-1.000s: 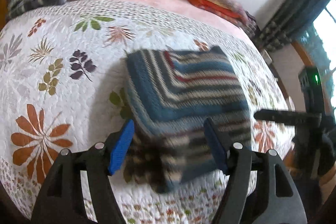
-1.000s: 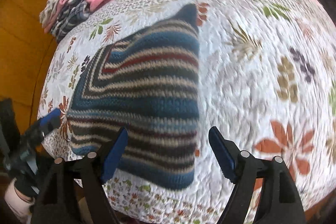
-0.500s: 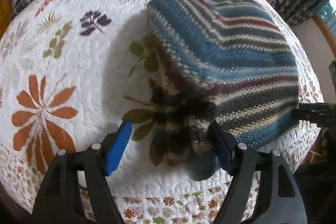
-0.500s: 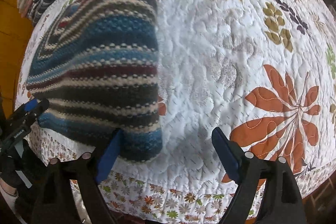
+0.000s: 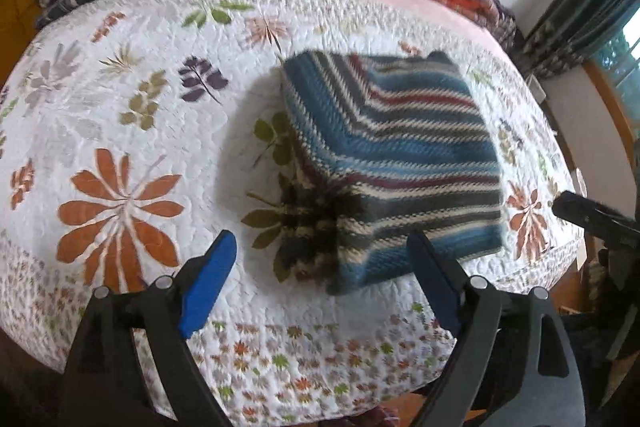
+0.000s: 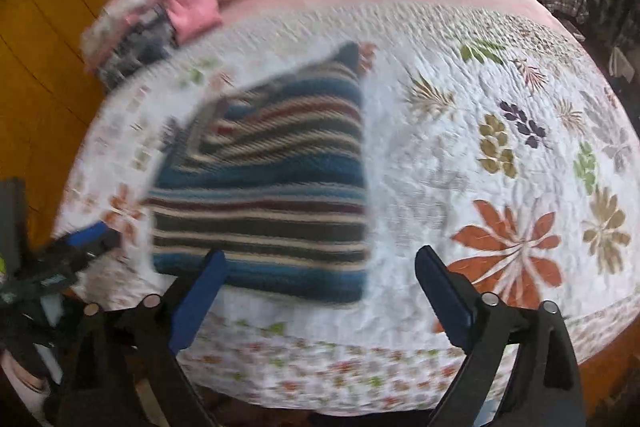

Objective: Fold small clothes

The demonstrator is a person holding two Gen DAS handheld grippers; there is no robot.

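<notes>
Blue-striped knit garment (image 5: pixel 396 163) is lying folded on the quilted bed (image 5: pixel 120 107), just ahead of both grippers. Left gripper (image 5: pixel 324 279) and right gripper (image 6: pixel 320 291) are hovering with jaws wide, holding nothing; neither is plainly nearer.

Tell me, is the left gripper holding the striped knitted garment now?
No, the left gripper is open and empty, and the striped knitted garment lies folded on the floral quilt.
</notes>
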